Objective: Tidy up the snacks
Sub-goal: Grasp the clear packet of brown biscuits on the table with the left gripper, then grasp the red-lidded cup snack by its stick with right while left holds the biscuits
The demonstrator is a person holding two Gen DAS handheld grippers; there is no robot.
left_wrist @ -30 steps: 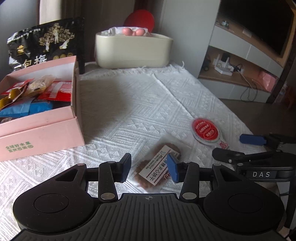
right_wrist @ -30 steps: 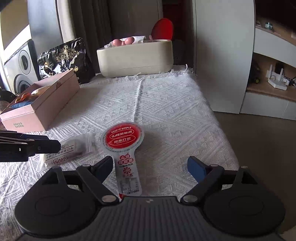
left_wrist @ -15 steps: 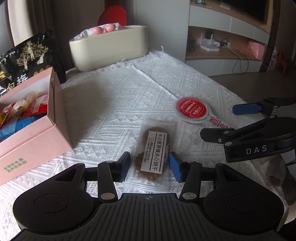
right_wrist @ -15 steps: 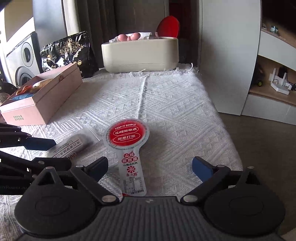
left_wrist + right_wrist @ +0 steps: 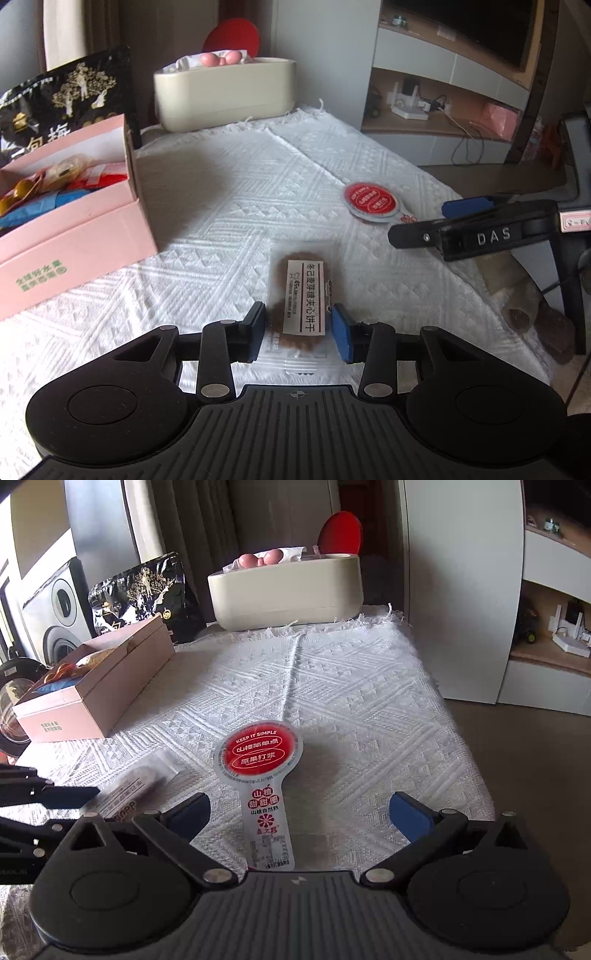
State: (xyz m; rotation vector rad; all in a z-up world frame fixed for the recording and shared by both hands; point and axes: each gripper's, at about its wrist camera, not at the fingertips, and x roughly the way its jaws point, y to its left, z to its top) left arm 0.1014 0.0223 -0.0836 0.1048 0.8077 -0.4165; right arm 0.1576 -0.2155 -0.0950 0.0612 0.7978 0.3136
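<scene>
A clear-wrapped brown biscuit packet [image 5: 301, 295] lies on the white cloth; it also shows in the right wrist view [image 5: 136, 788]. My left gripper [image 5: 298, 332] is open, with its pads on either side of the packet's near end, apart from it. A red round lollipop-shaped snack [image 5: 260, 760] lies flat, also seen in the left wrist view [image 5: 371, 199]. My right gripper [image 5: 299, 812] is open wide, straddling the snack's stem. A pink box [image 5: 70, 225] holding several snacks stands at the left.
A cream tub [image 5: 225, 94] with pink items stands at the far edge of the table. A black snack bag [image 5: 66, 96] leans behind the pink box. The cloth-covered table [image 5: 369, 701] ends at the right, with floor beyond it.
My left gripper has swung so the biscuit packet sits straight between its pads, and it has come closer to the packet. My right gripper has moved slightly forward over the lollipop's stem.
</scene>
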